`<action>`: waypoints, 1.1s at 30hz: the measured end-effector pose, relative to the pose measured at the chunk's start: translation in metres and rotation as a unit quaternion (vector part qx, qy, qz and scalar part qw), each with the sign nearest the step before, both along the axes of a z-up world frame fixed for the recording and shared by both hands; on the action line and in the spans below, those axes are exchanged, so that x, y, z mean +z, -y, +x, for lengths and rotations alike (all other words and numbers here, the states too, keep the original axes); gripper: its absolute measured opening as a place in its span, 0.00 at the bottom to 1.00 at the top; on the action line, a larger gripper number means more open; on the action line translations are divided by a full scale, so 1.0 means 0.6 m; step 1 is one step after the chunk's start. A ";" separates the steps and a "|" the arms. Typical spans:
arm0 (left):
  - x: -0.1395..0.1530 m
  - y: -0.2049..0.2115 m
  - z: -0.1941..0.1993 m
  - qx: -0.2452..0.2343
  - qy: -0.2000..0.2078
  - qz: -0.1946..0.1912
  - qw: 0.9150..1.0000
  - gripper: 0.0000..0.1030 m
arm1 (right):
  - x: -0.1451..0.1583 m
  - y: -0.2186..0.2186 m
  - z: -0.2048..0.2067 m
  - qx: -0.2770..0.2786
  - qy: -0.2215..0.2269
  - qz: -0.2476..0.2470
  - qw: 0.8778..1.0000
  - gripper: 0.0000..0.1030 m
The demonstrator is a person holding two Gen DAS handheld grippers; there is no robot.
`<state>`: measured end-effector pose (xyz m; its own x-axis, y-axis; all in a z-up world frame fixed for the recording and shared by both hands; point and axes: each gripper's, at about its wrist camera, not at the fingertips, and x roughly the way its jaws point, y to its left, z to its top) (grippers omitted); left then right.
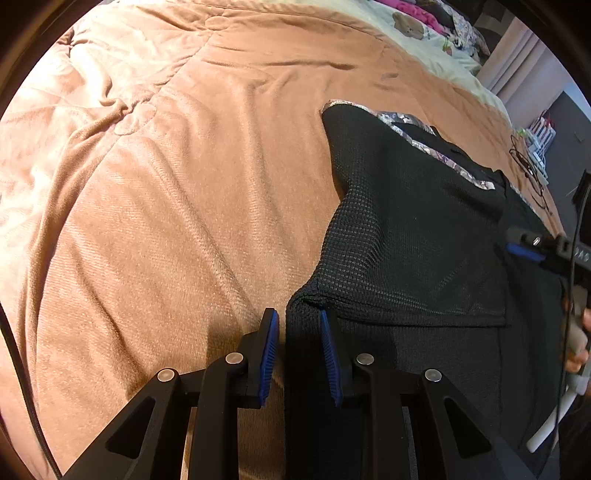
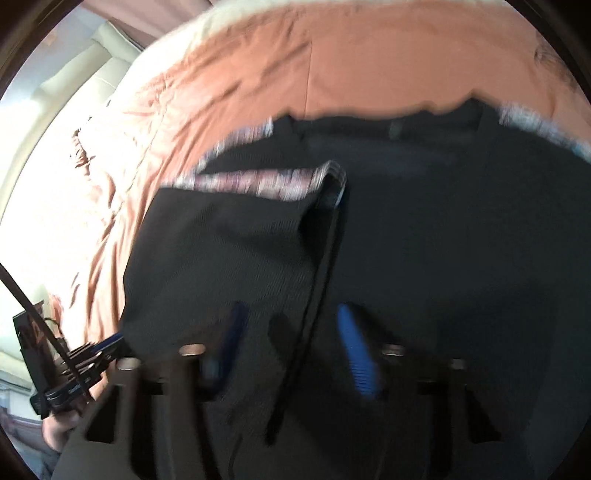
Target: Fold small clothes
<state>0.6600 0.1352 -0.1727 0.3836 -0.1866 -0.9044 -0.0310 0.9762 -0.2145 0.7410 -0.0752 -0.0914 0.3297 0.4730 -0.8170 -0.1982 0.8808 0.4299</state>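
A black mesh shirt (image 1: 406, 236) with patterned sleeve trim lies on a peach blanket (image 1: 155, 192). One side panel with its sleeve is folded over the body. My left gripper (image 1: 297, 332) is open, its blue pads on either side of the shirt's left folded edge, low over the fabric. My right gripper (image 2: 291, 343) is open above the middle of the shirt (image 2: 424, 240), with the folded panel's edge running between its fingers; this view is motion-blurred. The right gripper also shows in the left wrist view (image 1: 535, 251) at the shirt's far right.
The peach blanket (image 2: 369, 55) covers the bed. A cream sheet with a bear print (image 1: 406, 24), pink and dark clothes, and curtains lie at the far right. Cables (image 1: 528, 166) lie near the bed's right edge. The left gripper (image 2: 74, 373) shows at the lower left.
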 end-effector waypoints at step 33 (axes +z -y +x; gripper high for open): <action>0.024 0.039 0.075 0.002 0.023 0.031 0.999 0.47 | 0.026 -0.003 0.025 -0.016 0.049 -0.055 0.997 0.56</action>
